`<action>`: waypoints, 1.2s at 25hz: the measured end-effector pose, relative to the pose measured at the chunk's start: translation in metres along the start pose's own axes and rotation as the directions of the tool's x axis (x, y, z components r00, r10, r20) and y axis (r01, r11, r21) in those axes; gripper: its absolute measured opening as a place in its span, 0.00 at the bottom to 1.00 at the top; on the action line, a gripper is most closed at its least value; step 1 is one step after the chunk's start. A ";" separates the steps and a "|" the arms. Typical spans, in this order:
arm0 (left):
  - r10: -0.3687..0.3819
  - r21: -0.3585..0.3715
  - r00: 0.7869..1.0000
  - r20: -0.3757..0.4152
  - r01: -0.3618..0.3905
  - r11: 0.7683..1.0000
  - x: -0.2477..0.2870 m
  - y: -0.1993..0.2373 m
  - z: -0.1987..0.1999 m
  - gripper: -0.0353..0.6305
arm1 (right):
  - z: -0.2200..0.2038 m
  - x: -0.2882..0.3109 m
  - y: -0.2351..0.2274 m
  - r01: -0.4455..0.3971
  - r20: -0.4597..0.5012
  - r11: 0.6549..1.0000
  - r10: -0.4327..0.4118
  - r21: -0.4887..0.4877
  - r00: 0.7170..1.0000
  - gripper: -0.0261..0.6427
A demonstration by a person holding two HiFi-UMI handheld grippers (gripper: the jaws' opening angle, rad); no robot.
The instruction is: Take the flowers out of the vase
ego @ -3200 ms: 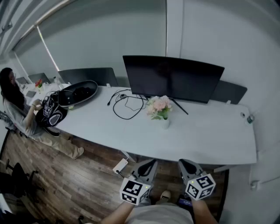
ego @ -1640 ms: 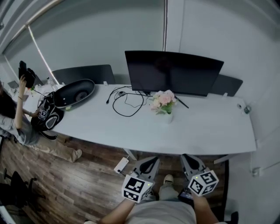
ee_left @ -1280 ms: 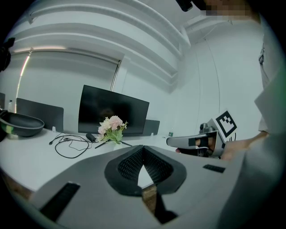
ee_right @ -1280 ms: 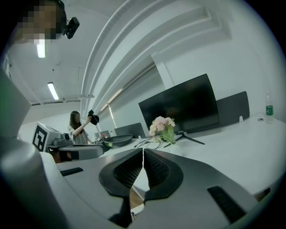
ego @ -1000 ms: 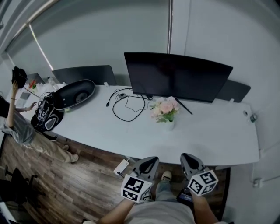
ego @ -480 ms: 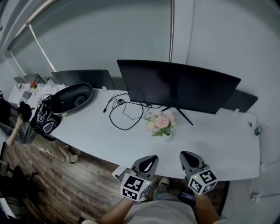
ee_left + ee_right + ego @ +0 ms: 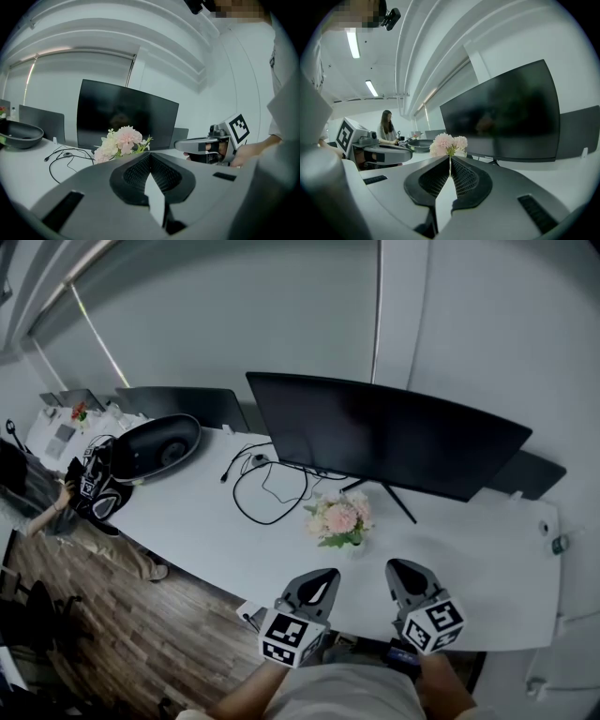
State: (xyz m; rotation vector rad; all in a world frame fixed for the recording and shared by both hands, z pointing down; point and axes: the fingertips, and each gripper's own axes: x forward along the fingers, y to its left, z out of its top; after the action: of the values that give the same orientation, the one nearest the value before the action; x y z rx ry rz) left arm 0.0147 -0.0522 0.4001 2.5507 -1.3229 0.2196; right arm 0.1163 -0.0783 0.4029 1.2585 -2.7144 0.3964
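Standing in the vase (image 7: 354,543) on the white desk (image 7: 469,549), the flowers (image 7: 339,518) now sit nearer than a second ago. The left gripper (image 7: 317,581) and right gripper (image 7: 405,574) are both clenched and empty, and probably must open first.

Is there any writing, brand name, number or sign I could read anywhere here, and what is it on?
No readable words or numbers anywhere.
Cubes on the left gripper and the right gripper: black-and-white square patterns only, no letters.
White print on the black bag: too blurred to read.
Front of the monitor: dark screen, no brand legible.
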 end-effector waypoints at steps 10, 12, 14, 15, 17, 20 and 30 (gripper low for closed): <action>-0.007 0.015 1.000 -0.020 0.007 1.000 0.008 0.001 -0.002 0.06 | -0.004 0.009 -0.007 -0.015 -0.017 1.000 0.015 0.008 1.000 0.09; -0.007 0.011 1.000 -0.027 0.008 1.000 0.007 0.006 -0.003 0.06 | -0.005 0.012 -0.006 -0.010 -0.026 1.000 0.011 0.010 1.000 0.09; -0.013 0.009 0.999 -0.033 0.013 1.000 0.007 0.011 -0.004 0.06 | -0.006 0.015 -0.005 0.001 -0.032 1.000 -0.001 0.011 0.999 0.09; -0.017 0.007 0.999 -0.035 0.017 1.000 0.008 0.013 -0.004 0.06 | -0.006 0.017 -0.004 0.007 -0.033 1.000 -0.006 0.010 0.999 0.09; -0.028 0.002 0.999 -0.045 0.028 1.000 0.009 0.015 -0.004 0.06 | -0.007 0.020 -0.003 0.013 -0.036 1.000 -0.013 0.010 0.999 0.09; -0.049 0.001 0.997 -0.062 0.049 0.999 0.011 0.016 -0.008 0.06 | -0.013 0.027 -0.001 0.007 -0.052 1.000 -0.007 0.008 0.999 0.10; -0.109 -0.013 0.988 -0.109 0.109 0.994 0.033 0.018 -0.042 0.06 | -0.029 0.051 -0.013 0.015 -0.089 1.000 -0.015 0.003 0.996 0.20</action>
State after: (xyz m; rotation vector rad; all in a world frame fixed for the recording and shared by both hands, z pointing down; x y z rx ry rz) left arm 0.0181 -0.0757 0.4509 2.5562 -1.1393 0.3284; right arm 0.0928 -0.1154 0.4443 1.2310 -2.6296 0.4450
